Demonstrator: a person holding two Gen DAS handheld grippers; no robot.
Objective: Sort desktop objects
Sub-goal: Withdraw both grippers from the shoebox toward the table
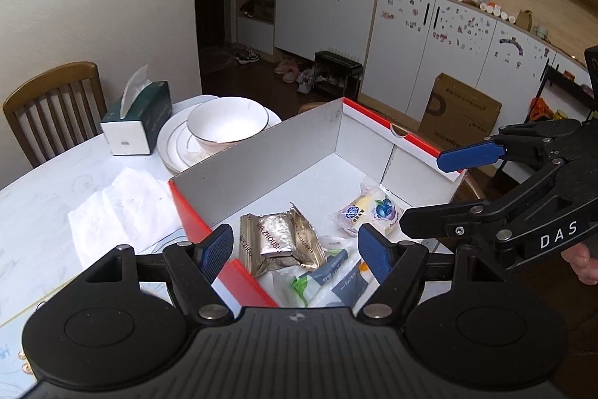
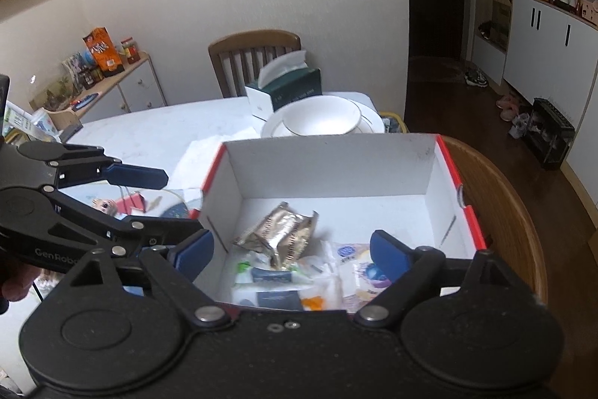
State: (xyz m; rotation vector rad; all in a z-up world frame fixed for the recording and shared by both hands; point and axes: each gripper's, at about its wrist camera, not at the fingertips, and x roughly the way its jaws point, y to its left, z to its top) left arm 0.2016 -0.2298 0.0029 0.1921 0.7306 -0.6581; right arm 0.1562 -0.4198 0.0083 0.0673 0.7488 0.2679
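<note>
The left claw (image 1: 295,251) has its blue fingers apart and holds nothing, and the right claw (image 2: 291,255) is wide apart and empty too. Both hang over the white cardboard box with red edges (image 1: 261,156) on the white tabletop (image 1: 45,197). Inside, just below them, lie one crinkled gold foil packet (image 1: 278,242), one purple snack bag (image 1: 368,212) and some small white packets (image 2: 276,290).

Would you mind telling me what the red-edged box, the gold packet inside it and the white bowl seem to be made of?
Box: looks like corrugated cardboard, matte white inside, red outside, with folded flaps. Gold packet: apparently metallised foil or plastic film, shiny and creased. White bowl: probably glazed ceramic or porcelain, glossy with a thin dark rim line.
</note>
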